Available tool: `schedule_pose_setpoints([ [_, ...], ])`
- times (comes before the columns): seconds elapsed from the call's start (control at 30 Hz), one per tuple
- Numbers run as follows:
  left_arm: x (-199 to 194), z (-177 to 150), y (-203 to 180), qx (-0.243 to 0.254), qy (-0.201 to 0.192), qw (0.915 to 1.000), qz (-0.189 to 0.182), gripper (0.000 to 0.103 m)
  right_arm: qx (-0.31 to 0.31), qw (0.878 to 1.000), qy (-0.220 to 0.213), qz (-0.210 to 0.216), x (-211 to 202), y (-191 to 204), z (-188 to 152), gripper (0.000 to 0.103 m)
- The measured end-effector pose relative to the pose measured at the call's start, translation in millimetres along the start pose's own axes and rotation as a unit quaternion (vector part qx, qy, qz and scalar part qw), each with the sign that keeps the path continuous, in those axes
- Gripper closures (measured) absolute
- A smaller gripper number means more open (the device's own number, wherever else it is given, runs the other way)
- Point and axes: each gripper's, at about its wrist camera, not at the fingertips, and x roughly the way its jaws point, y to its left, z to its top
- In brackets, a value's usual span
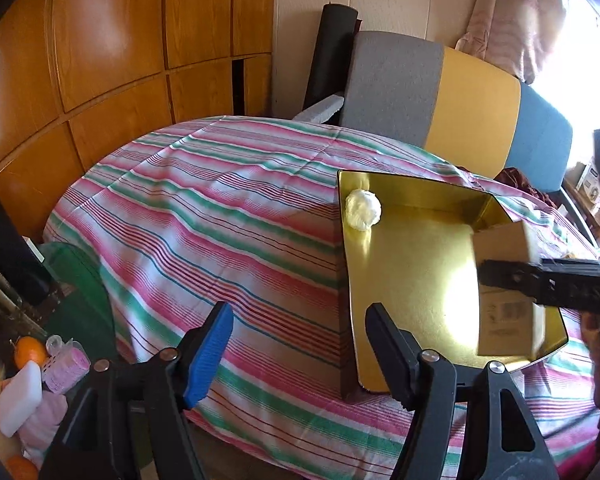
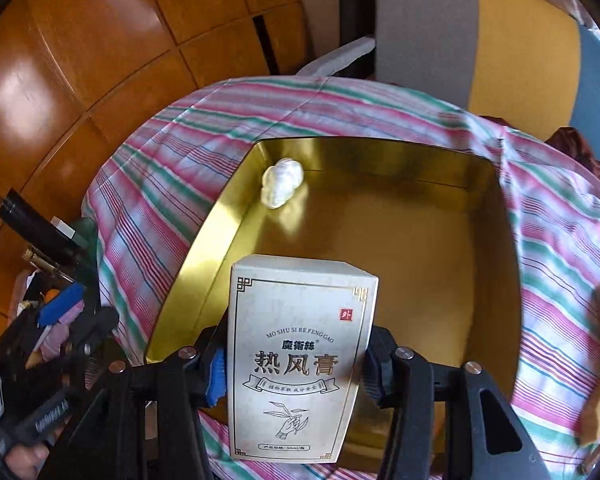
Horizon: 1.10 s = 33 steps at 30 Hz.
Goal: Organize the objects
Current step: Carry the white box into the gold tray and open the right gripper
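- Your right gripper (image 2: 296,364) clamps the white carton (image 2: 300,356) above the gold tin (image 2: 204,248).
- Your left gripper (image 1: 300,344) gapes empty beside the tin.
- Next, likely: lower the carton inside, clear of the white wad (image 2: 283,187).

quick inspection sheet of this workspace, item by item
surface: striped cloth over the table, creased.
job's things: gold tin open on the cloth; white ball in its far left corner; white printed carton held over the tin's near edge.
clutter: oranges and pink packs off the table's left.
grippers: left claw open, nothing between its fingers; right claw shut on the carton.
cables: nothing seen.
surroundings: wood panelling; grey, yellow and blue chair behind the table.
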Motion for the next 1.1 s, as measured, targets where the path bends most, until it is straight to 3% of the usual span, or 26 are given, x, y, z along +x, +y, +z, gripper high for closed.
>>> schedule_pose_setpoints([
  [0.57, 11.9, -5.8, 22.9, -0.029, 0.019, 0.9993, 0.012, 0.034, 0.029, 0.997, 0.069, 0.006, 64.5, 21.1, 49.6, 0.051],
  [0.9, 17.5, -6.7, 28.6, -0.041, 0.029, 0.9987, 0.010, 0.034, 0.080, 0.993, 0.083, -0.009, 101.6, 17.5, 72.8, 0.051],
  [1.1, 19.6, -6.9, 31.9, -0.046, 0.033, 0.9984, 0.008, 0.034, 0.106, 0.990, 0.091, 0.004, 116.5, 16.1, 81.9, 0.051],
])
